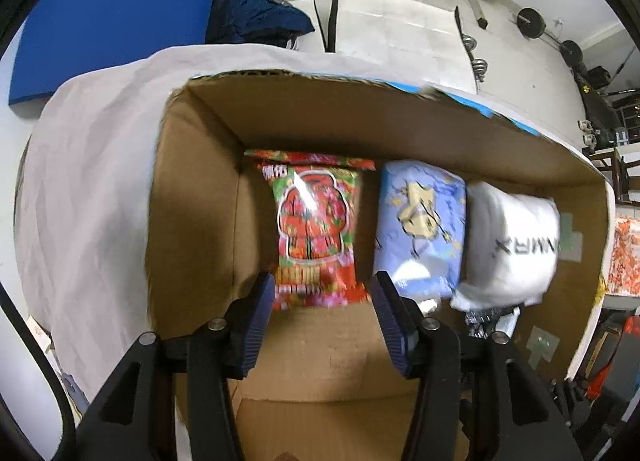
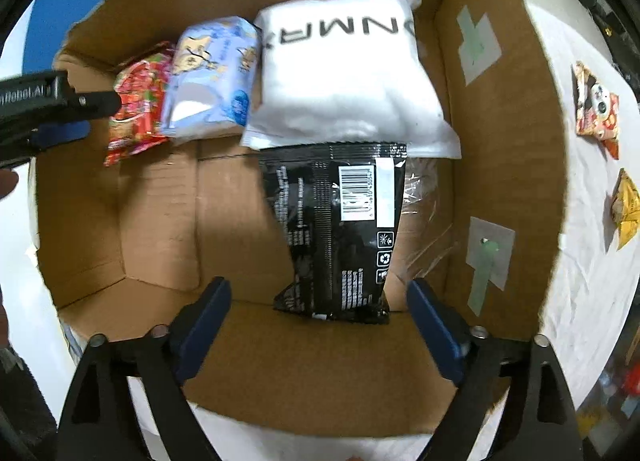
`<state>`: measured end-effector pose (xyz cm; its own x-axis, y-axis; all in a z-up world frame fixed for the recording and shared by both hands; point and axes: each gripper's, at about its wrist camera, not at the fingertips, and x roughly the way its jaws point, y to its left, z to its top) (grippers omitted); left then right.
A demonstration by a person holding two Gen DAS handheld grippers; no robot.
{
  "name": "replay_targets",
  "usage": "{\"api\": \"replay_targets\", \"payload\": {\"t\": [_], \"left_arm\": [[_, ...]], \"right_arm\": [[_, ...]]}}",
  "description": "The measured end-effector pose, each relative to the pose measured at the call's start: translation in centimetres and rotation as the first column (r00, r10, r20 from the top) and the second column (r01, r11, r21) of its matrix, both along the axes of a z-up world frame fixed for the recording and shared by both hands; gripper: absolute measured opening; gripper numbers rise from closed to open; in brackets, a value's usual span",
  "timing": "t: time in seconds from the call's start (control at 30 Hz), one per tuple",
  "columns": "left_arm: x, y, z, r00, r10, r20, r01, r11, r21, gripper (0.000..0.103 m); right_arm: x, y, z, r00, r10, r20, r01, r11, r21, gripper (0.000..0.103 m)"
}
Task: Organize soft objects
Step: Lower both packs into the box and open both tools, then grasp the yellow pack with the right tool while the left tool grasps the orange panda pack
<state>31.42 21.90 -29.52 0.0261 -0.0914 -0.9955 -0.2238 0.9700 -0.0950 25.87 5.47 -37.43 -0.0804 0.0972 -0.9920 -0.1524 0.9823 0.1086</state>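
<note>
Brown cardboard box [image 2: 500, 165] sits open on a bench covered with a white cloth [image 1: 88, 181], and both hand-held grippers reach into it. Along its far wall three soft packs lie in a row: a red snack bag [image 1: 316, 229] on the left, a pale blue pack [image 1: 420, 229] with a cartoon print in the middle, and a white pack [image 1: 512, 245] with black lettering on the right. The blue pack touches the white one; the red bag lies just beside the blue.

Seen from the left wrist, the left hand-held gripper [image 1: 323, 317] has its jaws spread, with the near end of the red snack bag between the blue pads [image 1: 256, 325]. The pads do not press on it, though blur makes the exact gap hard to judge.

From the right wrist, the right hand-held gripper [image 2: 320, 329] stands wide apart and holds nothing. A black packet [image 2: 336, 229] with a barcode lies on the box floor just ahead of its fingertips, its far end touching the white pack's edge. Clear plastic film [image 2: 428, 221] lies beside the packet on its right.

Outside the box, on the cloth to the right, rest a red-and-white snack bag [image 2: 598, 109] and a yellow snack bag [image 2: 626, 209], well apart from the packs inside.
</note>
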Motion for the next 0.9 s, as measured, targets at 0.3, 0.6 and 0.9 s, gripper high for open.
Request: {"api": "replay_targets", "payload": {"t": [0.3, 0.6, 0.9], "left_arm": [[-5.4, -1.7, 5.5, 0.991, -0.025, 0.132, 0.018, 0.998, 0.053, 0.089], [-10.0, -3.5, 9.6, 0.970, -0.036, 0.239, 0.009, 0.993, 0.117, 0.097], [-13.1, -6.6, 12.2, 0.958, -0.034, 0.284, 0.004, 0.994, 0.106, 0.097]], "right_arm": [[-0.8, -0.3, 4.7, 0.996, -0.007, 0.094, 0.006, 1.000, 0.012, 0.103], [-2.4, -3.2, 11.0, 0.977, 0.005, 0.215, -0.006, 1.000, 0.004, 0.103], [-4.5, -5.6, 14.9, 0.969, -0.004, 0.248, -0.019, 0.996, 0.089, 0.103]]}}
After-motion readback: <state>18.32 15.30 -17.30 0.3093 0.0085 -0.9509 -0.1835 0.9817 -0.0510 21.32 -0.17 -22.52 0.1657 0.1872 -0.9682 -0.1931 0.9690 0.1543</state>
